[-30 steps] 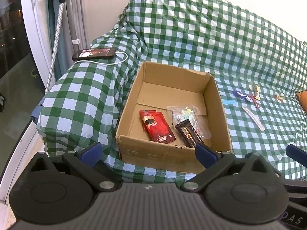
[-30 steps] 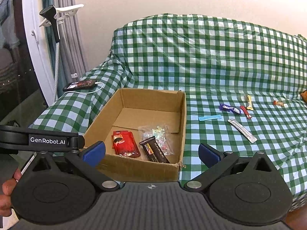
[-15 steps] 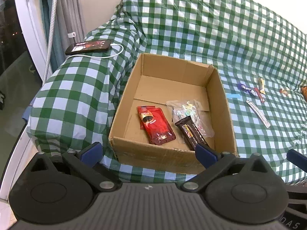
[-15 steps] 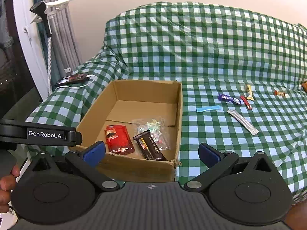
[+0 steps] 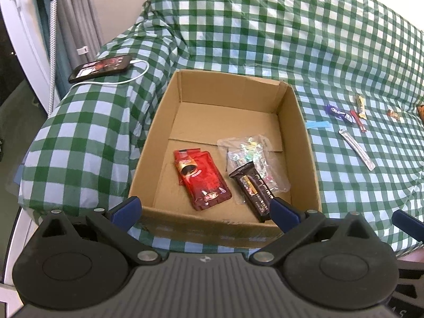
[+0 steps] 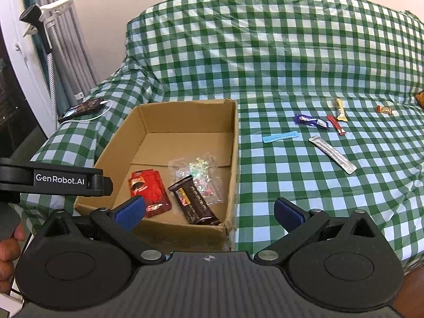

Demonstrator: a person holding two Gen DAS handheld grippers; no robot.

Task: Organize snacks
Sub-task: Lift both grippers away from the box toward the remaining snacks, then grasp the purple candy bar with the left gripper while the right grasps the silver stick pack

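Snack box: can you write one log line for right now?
cardboard box: three snacks inside | six snacks on checked cloth | left gripper: open | right gripper: open

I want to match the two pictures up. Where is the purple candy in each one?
Left wrist view: the purple candy lies far right on the checked cloth, beyond the cardboard box.
Right wrist view: the candy lies right of centre, past the same box.
Shared landmark: the box.

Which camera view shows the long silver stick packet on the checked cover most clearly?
The right wrist view: the silver stick packet lies whole and large, right of the cardboard box. The left wrist view shows it smaller, near the right edge.
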